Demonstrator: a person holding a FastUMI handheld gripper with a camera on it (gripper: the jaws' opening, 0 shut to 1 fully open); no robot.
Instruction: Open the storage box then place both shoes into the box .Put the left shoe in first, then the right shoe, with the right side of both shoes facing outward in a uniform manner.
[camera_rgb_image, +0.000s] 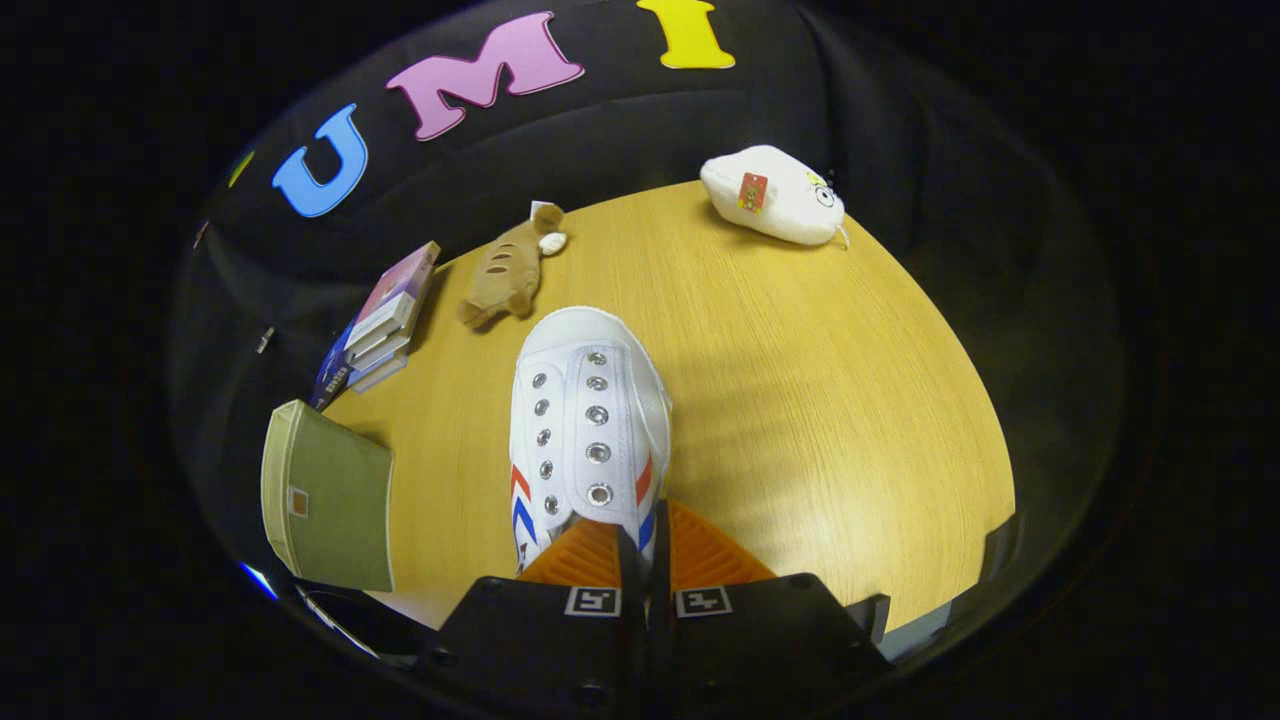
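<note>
Bench (800, 400): wooden, carrying everything here.
Storage box (330, 500): olive fabric, at the near left of the bench, well apart from the shoe; whether it is open I cannot tell.
Shoe (590, 420): white canvas, laceless with metal eyelets, red and blue chevrons on its sides; toe points far, heel end between the tongs. Left or right shoe, I cannot tell.
Plush toys: a white one (775, 195) far right, a brown one (505, 270) far left.
Books (385, 315): stacked at the far left.
Tongs (645, 555): pressed nearly together, pinching the shoe's heel edge.
Progress: early, by my judgement; this shoe is gripped but not boxed, the other still to place.
</note>
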